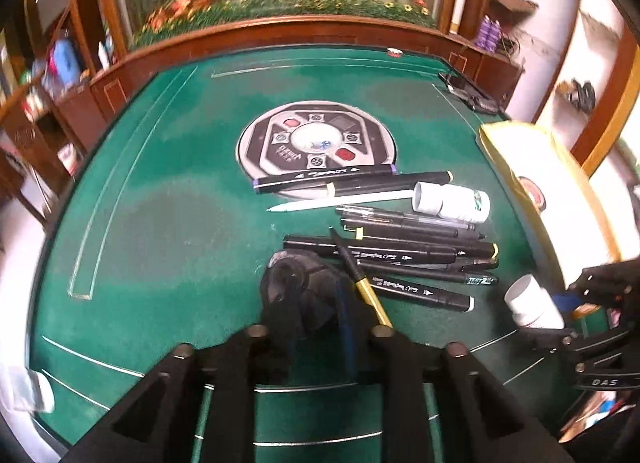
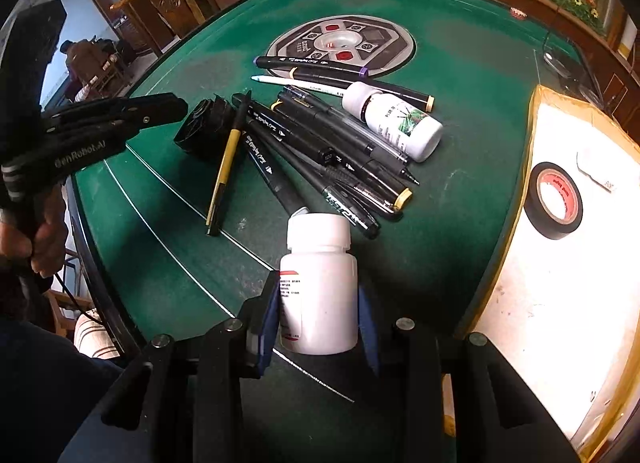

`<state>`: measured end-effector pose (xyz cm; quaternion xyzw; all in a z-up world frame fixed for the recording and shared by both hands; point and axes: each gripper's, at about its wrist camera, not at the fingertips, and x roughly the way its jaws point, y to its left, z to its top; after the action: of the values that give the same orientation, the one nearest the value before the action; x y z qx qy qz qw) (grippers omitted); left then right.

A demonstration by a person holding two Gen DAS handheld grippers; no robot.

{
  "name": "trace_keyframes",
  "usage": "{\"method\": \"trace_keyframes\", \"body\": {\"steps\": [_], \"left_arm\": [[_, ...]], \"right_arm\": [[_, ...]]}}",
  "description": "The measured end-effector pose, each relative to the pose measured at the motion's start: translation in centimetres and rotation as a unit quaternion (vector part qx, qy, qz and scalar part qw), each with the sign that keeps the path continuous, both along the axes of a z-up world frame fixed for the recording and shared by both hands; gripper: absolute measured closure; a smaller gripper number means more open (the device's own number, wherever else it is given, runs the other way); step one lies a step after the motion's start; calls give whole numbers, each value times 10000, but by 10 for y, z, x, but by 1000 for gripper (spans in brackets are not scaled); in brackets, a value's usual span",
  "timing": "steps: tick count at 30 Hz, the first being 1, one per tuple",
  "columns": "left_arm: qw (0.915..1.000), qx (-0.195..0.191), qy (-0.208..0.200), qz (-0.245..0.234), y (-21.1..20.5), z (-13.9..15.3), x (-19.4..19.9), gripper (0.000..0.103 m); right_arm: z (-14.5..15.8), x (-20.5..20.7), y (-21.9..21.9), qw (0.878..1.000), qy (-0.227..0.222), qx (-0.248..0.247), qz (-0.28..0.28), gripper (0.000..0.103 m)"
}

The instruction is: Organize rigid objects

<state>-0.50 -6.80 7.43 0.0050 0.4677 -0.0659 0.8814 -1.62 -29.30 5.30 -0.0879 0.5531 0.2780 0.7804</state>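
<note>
My right gripper is shut on an upright white bottle, its blue pads pressed on both sides; the left wrist view shows that bottle at the right. My left gripper hangs over a black round object lying on the green felt. Its fingers overlap the object, and I cannot make out whether the pads press on it. In the right wrist view the left gripper ends at the object's upper left edge. A gold-and-black pen leans on that object.
Several black markers are piled mid-table, with a lying green-labelled white bottle and a white pen beside them. A cardboard box at the right holds a black tape roll. A round control panel sits in the table's centre.
</note>
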Motion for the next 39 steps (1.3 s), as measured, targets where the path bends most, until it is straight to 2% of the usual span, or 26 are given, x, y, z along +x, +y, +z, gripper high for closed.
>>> {"method": "trace_keyframes", "body": {"steps": [1,2,4,7,10,15,20,23,27,28,29,35,39], "left_arm": [[10000,-73,0,66,7,2,0,36],[9999,-103,-47,127,11,4,-2,15],[9992,-204,-258,212,20,11,-6,11],[9992,-307,-217,141,25,12,-4,9],[9999,-129,64,51,20,-2,4,8],[9985,-69,536,-95,10,-30,16,8],[9970,78,768,-9,13,-53,28,8],[9960,-39,892,44,17,-64,37,8],[9980,244,578,-1,11,-67,39,9],[9985,233,488,-26,11,-66,38,17],[9988,231,423,-37,11,-64,38,33],[9992,65,376,83,19,-59,30,32],[9997,-8,198,131,20,-46,22,32]], "right_arm": [[0,0,-1,10000,3,12,-16,68],[1,-1,-2,10000,12,37,-33,68],[0,-1,-4,9999,36,71,-71,68],[-1,-1,-7,9998,76,106,-120,68],[0,-2,-8,9998,76,120,-141,68],[1,-3,-12,9997,75,126,-212,68],[2,-4,-19,9993,73,130,-337,68],[3,-4,-21,9991,67,125,-403,68],[4,-5,-21,9990,56,114,-432,68],[4,-5,-21,9990,54,111,-429,68],[4,-5,-21,9990,51,108,-423,68],[4,-5,-19,9991,48,105,-414,68],[4,-5,-18,9992,38,116,-385,68]]}}
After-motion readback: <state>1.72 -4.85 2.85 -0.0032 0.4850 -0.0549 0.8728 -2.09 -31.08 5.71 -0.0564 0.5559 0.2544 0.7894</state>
